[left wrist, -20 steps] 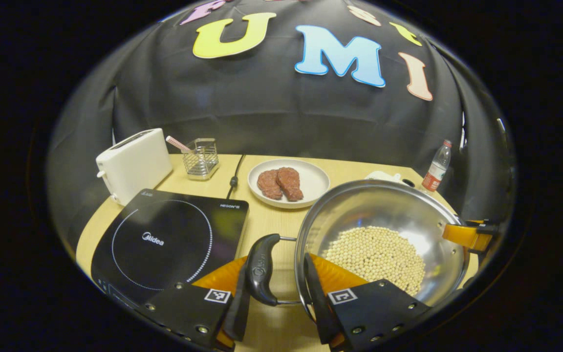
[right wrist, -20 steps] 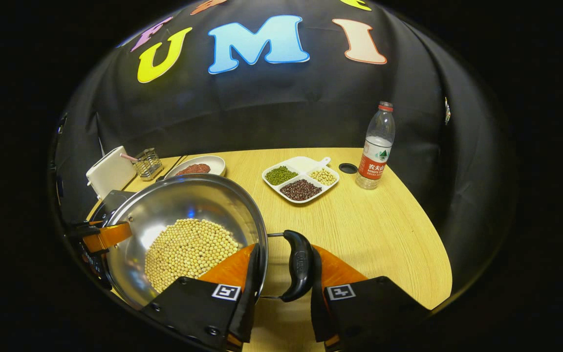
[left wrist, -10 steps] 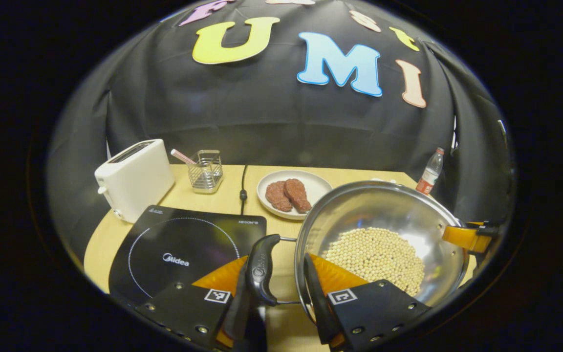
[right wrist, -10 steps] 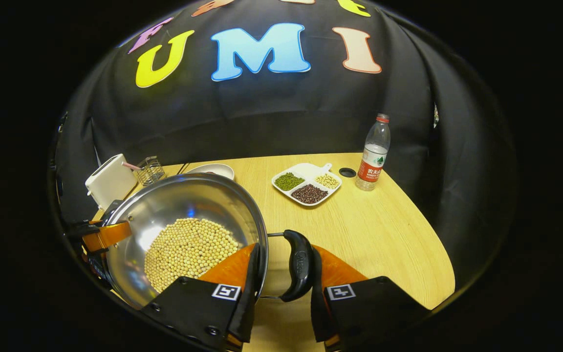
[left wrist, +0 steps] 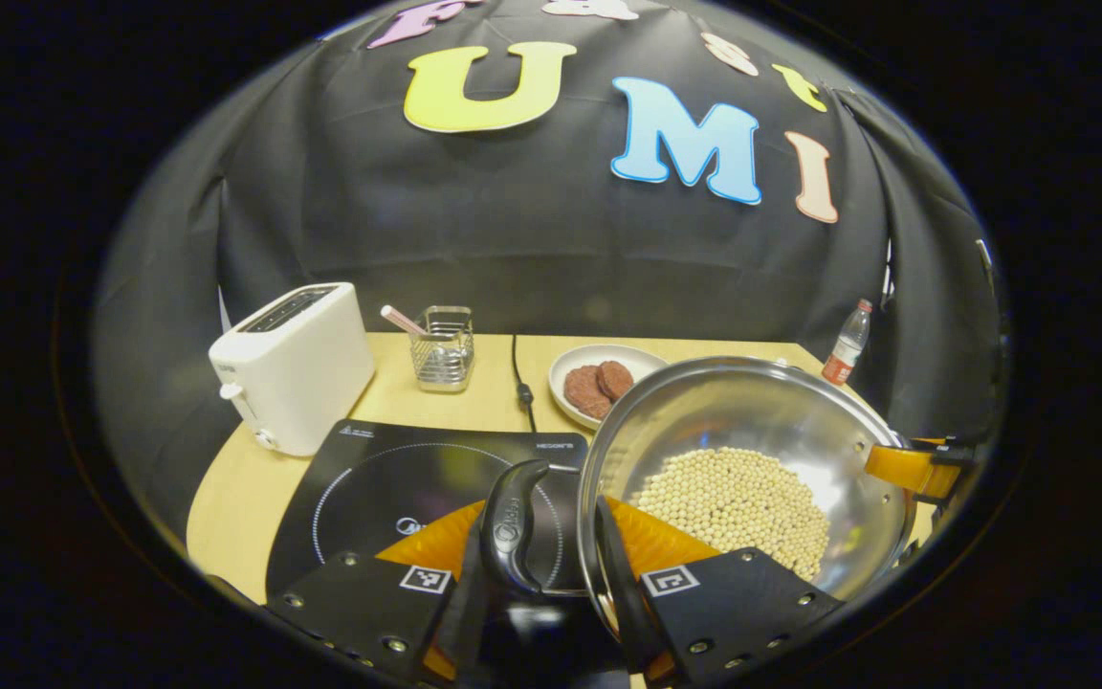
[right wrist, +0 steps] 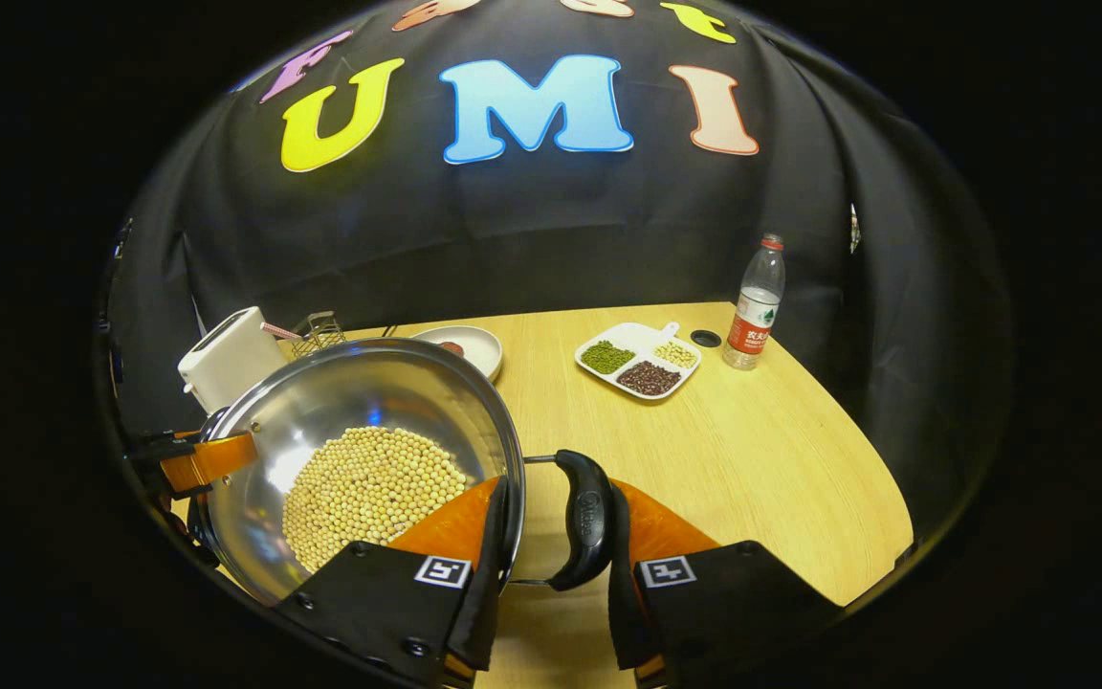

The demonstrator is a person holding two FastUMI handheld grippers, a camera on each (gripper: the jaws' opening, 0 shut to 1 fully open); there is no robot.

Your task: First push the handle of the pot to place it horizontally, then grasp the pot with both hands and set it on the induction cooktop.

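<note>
Cooktop (left wrist: 417,478) nearer, pot (left wrist: 752,431) carried leftward

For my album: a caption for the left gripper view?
Tool holds the bean-filled pot by its handle above the cooktop.

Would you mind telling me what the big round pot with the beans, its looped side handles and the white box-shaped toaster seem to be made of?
The big round pot looks like polished stainless steel: mirror-bright wall with reflections. Its looped side handle seems to be black moulded plastic on bare wire arms, smooth and semi-gloss. The white box-shaped toaster appears to be satin plastic, though painted metal is possible.
</note>
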